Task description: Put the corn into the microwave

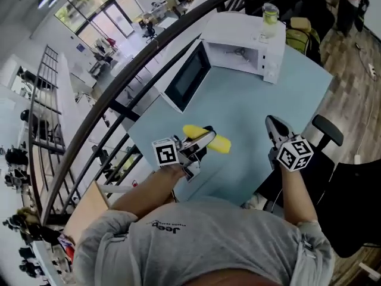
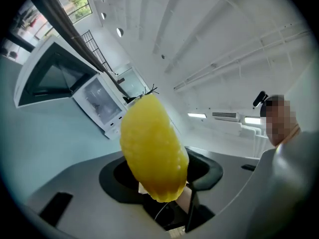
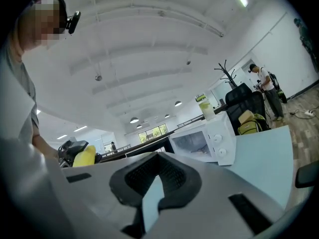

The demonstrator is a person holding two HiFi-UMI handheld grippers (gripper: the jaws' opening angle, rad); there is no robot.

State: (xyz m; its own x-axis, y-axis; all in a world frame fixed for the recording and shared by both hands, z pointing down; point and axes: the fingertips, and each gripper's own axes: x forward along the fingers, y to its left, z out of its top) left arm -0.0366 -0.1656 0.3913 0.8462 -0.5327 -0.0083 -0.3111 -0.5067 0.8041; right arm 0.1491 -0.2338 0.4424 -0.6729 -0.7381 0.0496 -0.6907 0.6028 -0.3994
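A yellow corn cob (image 1: 206,138) hangs over the near part of the pale blue table (image 1: 250,109), gripped at its lower end by my left gripper (image 1: 200,143). In the left gripper view the corn (image 2: 152,148) fills the middle, its base between the jaws. The white microwave (image 1: 244,52) stands at the table's far end with its door (image 1: 187,76) swung open to the left; it also shows beyond the corn (image 2: 99,103). My right gripper (image 1: 275,127) hovers at the table's right side, jaws together with nothing in them. From the right gripper view, the corn (image 3: 84,157) shows at far left.
A jar with a yellow-green filling (image 1: 269,14) stands on top of the microwave. A black office chair (image 1: 327,130) sits at the table's right edge and a yellow-green backpack (image 1: 300,37) lies behind it. A dark railing (image 1: 149,58) runs along the table's left side.
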